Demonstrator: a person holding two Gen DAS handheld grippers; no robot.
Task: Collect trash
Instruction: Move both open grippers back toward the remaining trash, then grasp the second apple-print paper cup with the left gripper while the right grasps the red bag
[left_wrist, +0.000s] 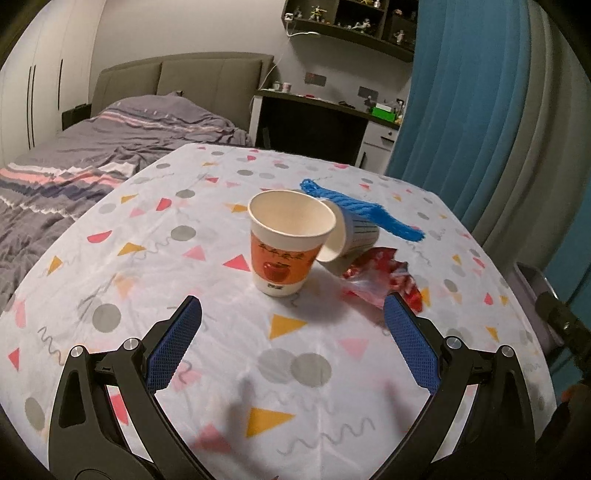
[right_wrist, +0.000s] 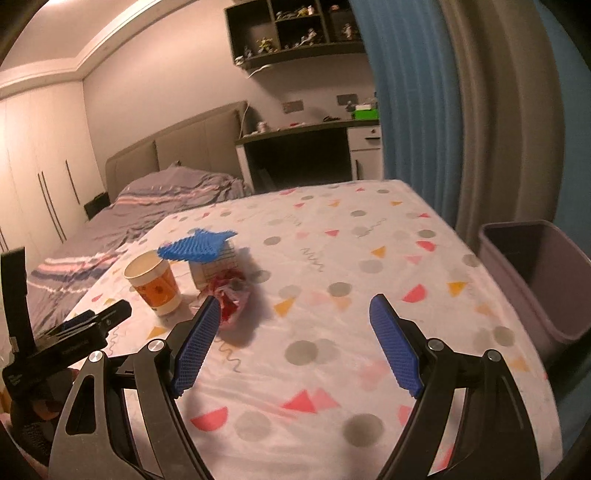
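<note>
Left gripper (left_wrist: 291, 306) released, jaws wide, above desk (left_wrist: 110, 266) – orange paper cup (left_wrist: 284, 247) upright just ahead. Striped cup (left_wrist: 356, 230) tipped, leaning on it; blue foam net (left_wrist: 362, 208) draped on top; red wrapper (left_wrist: 384, 278) beside. Right gripper (right_wrist: 295, 306) released, empty. Grey trash bin (right_wrist: 532, 273) at desk's right edge.

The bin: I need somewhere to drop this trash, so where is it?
In the right wrist view, the grey bin stands off the table's right edge, beside the blue curtain.
</note>
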